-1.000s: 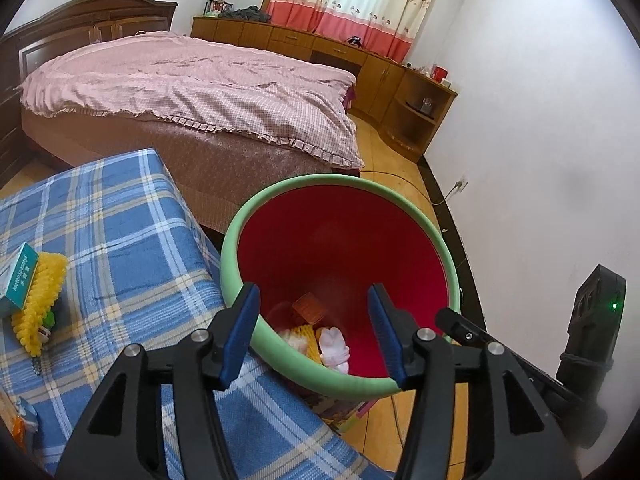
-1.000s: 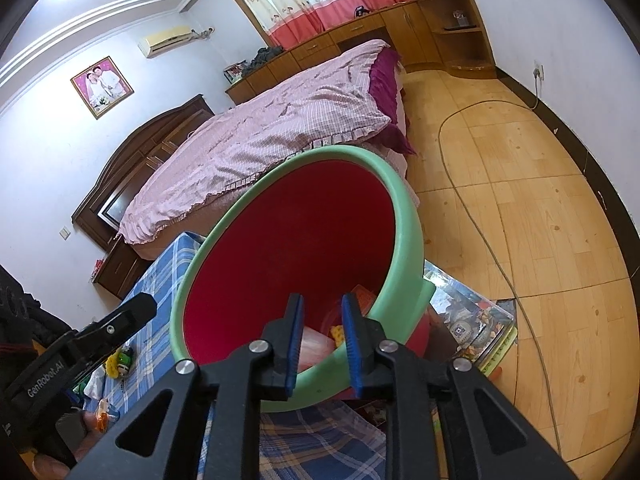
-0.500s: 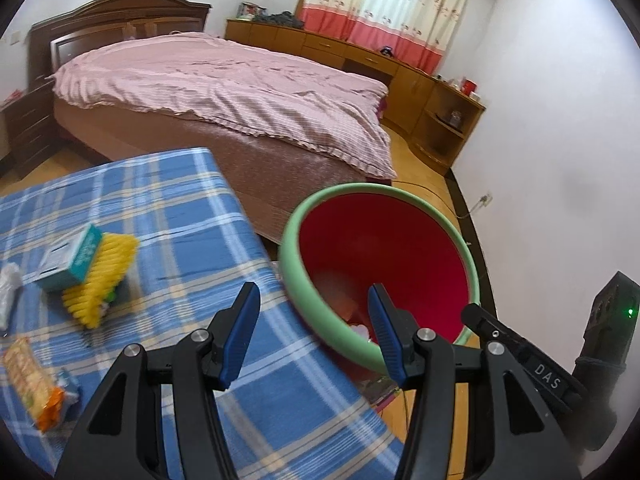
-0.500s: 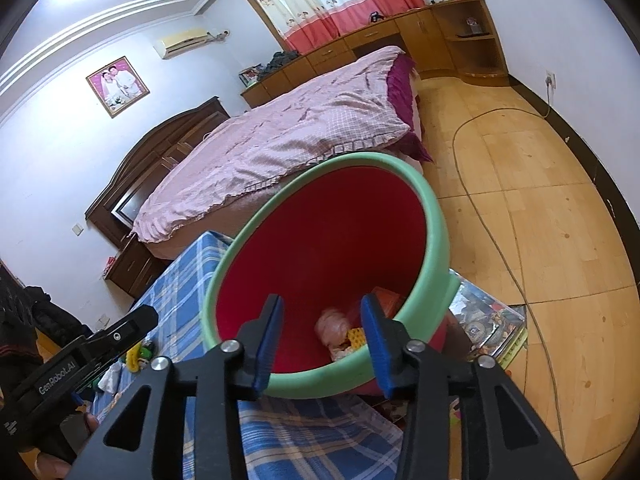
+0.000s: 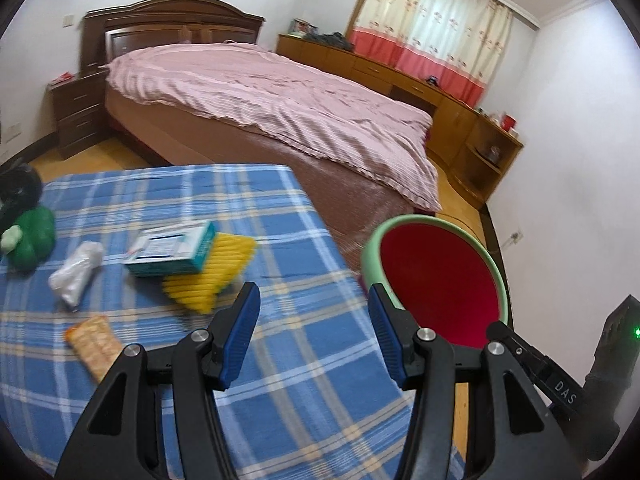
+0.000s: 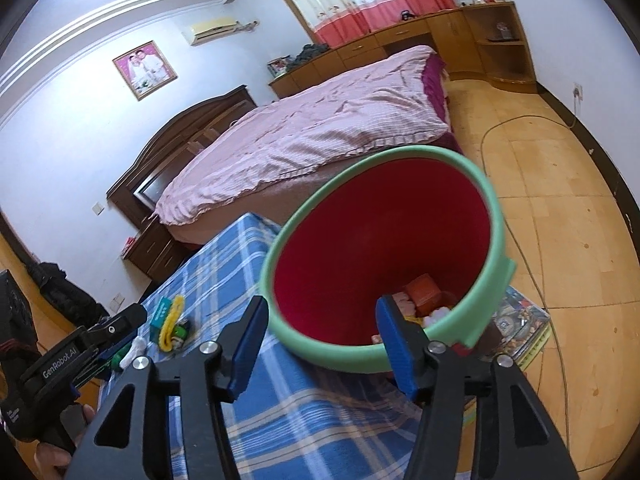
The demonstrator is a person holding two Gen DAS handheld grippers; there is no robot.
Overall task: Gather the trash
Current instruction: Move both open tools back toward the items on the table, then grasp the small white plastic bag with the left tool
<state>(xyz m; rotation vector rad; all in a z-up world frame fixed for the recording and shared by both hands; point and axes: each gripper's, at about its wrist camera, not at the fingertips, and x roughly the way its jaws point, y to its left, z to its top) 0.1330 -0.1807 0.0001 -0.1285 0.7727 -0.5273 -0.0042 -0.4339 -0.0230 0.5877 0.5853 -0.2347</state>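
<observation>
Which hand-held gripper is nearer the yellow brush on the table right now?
Left. The left hand-held gripper hangs open over the blue checked cloth just short of the yellow brush. The right hand-held gripper is open at the bin's rim, further from it.

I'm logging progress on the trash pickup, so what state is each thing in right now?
left gripper: open, empty, over the table.
right gripper: open, empty, at the bin's rim.
bin: upright beside the table, some trash inside.
teal box: on the table, lying on the yellow brush.
crumpled plastic: on the table.
snack wrapper: flat on the table.
</observation>
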